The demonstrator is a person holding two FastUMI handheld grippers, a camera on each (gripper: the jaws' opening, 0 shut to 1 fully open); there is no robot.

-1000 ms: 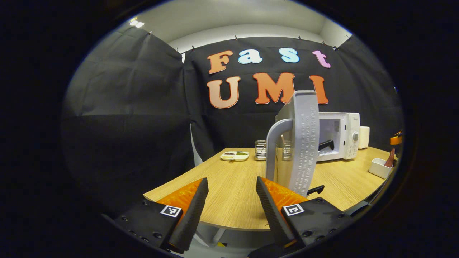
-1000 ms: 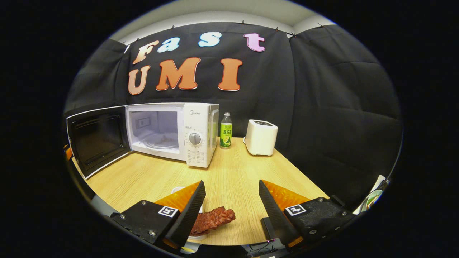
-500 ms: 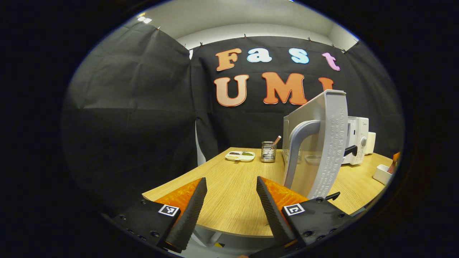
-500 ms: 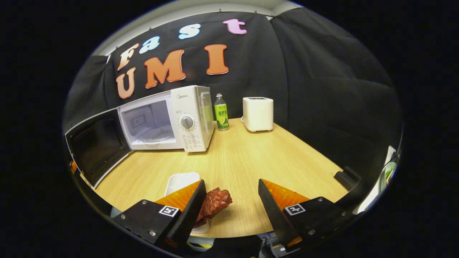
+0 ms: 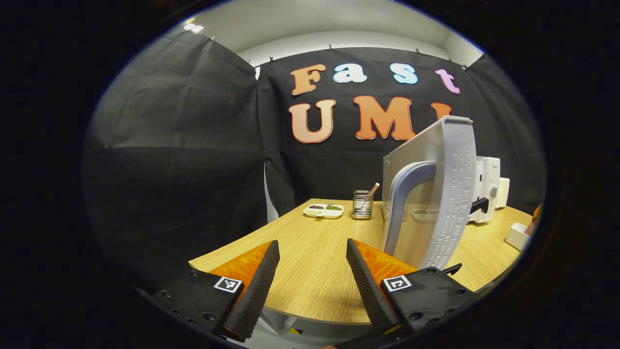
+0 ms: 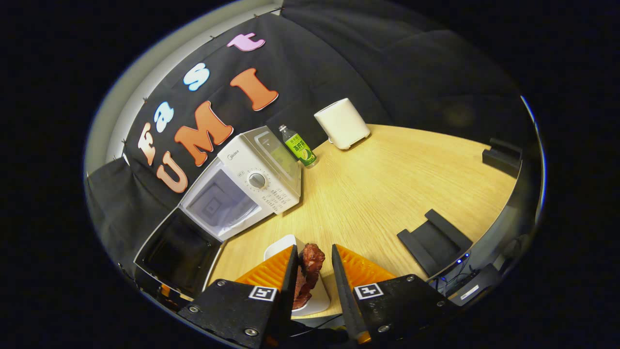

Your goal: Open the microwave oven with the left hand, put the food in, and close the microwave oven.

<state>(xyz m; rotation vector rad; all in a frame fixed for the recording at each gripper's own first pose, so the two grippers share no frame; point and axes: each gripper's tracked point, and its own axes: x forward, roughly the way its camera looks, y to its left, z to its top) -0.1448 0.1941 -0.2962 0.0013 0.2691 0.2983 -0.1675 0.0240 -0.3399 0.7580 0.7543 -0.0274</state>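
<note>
Flanking ridged reddish meat (image 6: 310,271), right gripper (image 6: 312,278)

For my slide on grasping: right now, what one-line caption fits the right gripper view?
Right gripper closing around the reddish food piece in a white dish, the microwave door open behind.

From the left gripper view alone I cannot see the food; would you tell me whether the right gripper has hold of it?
Observer: Not quite. In the right gripper view, the right gripper straddles the meat strip above the white dish, and a gap shows beside one finger.
Operator: Thank you. Is the way into the microwave clear?
Observer: Its door hangs wide open, and I see nothing standing in the cavity.
</note>
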